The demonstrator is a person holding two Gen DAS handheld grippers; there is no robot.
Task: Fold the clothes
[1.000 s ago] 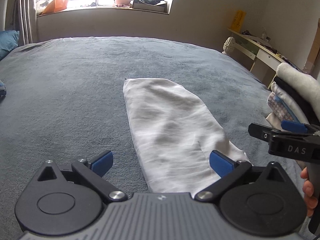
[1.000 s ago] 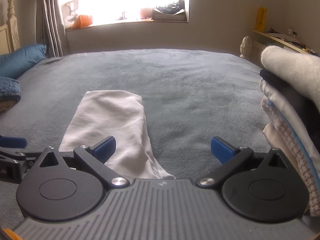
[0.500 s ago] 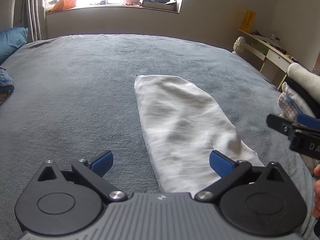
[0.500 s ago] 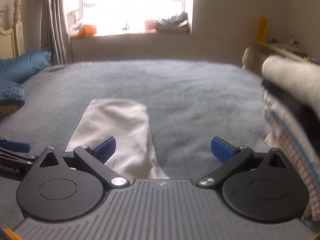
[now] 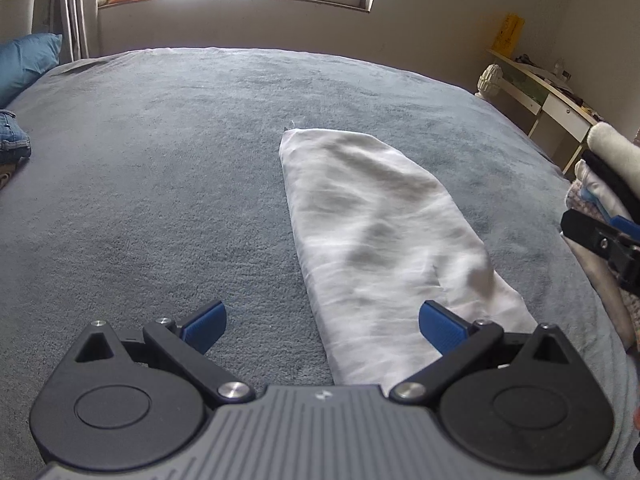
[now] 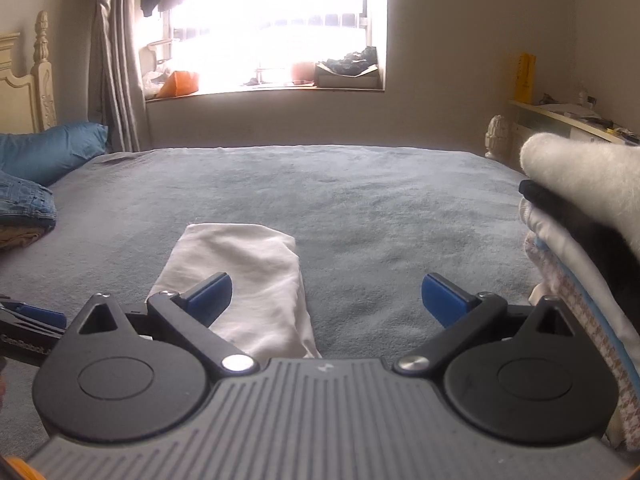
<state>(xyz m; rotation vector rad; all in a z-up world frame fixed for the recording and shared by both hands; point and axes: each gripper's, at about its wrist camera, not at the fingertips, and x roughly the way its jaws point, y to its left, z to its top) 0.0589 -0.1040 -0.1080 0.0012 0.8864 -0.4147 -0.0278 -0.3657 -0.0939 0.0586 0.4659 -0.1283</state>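
So both your grippers are hanging above the bed point(image 5: 160, 160) with jaws spread wide, holding nothing. Your folded white garment point(image 5: 376, 240) lies flat on the grey cover: its near end sits between the left gripper point(image 5: 322, 322) jaws, toward the right pad, and just under your right gripper point(image 6: 326, 294) left pad. Stacked clothes point(image 6: 580, 232) sit off right.

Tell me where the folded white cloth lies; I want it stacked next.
The white cloth lies flat on the grey bed, ahead of both open grippers, left of the folded pile.
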